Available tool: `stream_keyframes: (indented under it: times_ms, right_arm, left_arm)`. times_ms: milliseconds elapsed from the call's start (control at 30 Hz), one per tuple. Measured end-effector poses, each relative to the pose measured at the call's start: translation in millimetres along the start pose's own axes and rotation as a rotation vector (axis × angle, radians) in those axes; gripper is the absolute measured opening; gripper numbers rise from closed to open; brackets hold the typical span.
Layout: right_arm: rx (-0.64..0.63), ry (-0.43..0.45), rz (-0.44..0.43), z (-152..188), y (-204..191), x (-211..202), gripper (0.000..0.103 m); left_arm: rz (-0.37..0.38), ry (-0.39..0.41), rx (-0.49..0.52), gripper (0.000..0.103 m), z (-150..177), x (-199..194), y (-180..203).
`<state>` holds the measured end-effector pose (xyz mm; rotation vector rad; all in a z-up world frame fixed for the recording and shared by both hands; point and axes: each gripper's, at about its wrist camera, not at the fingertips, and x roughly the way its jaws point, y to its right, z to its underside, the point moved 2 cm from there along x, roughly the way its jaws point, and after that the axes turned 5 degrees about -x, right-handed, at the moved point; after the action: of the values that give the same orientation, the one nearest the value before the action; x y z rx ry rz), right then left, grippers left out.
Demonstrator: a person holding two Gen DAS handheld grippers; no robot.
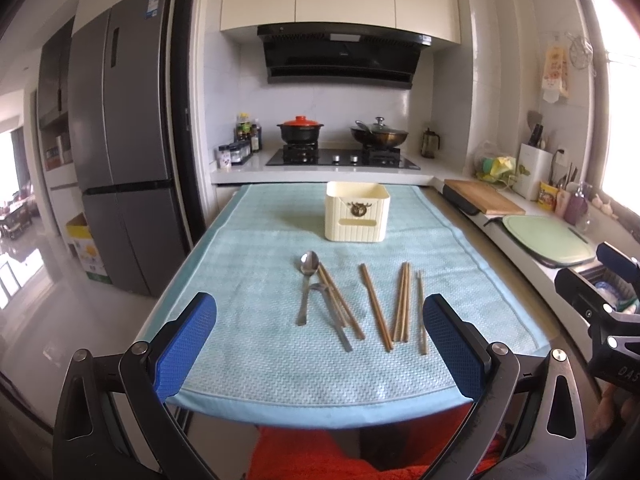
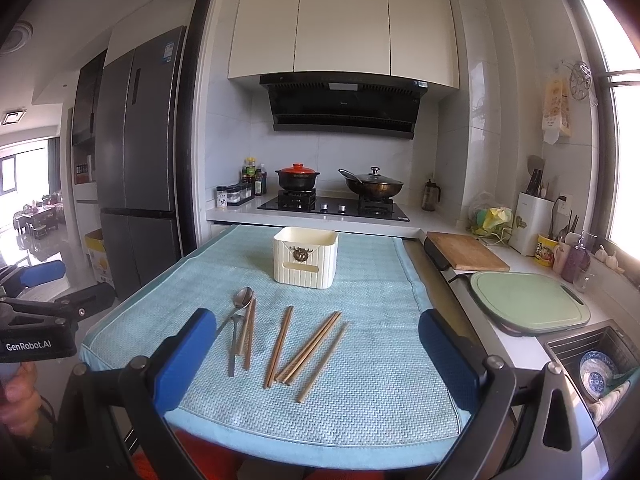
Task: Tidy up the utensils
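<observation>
Left wrist view: the left gripper (image 1: 320, 336) is held level above the near edge of the desk (image 1: 248, 376), its blue fingers (image 1: 186, 344) spread wide and grasping nothing. On the light-blue cloth lie two metal spoons (image 1: 306, 284) and several wooden chopsticks (image 1: 402, 304), their long axes running roughly from the near edge toward the far edge. The upper spoon's bowl points away from the camera. The leftmost chopsticks (image 1: 340, 304) cross the lower spoon. Beyond them, upright near the far middle of the cloth, stands the cream utensil holder (image 1: 357, 211). The right gripper (image 1: 600, 304) shows at the right border.

Right wrist view: the right gripper (image 2: 318, 354) hovers likewise above the near edge, fingers (image 2: 448, 364) released and apart. The spoons (image 2: 240, 320) lie at left beside the left finger; the chopsticks (image 2: 310, 350) fan slightly, their far tips leaning right. The holder (image 2: 305, 256) stands behind them. The left gripper (image 2: 40, 320) appears at the left border, hand-held.
</observation>
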<state>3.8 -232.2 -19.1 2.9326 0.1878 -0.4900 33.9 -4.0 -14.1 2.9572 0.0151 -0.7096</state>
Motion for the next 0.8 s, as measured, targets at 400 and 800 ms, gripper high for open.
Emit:
stream_keyframes:
  times_ms: [400, 800]
  right_arm:
    - [0.004, -0.012, -0.019, -1.4, 2.6, 14.7, 0.103]
    - [0.005, -0.1, -0.04, 0.7, 14.0, 66.0, 0.103]
  left_arm:
    - [0.073, -0.059, 0.008, 0.103, 0.0, 17.9, 2.7]
    - [0.024, -0.15, 0.002, 0.103, -2.3, 75.9, -8.7]
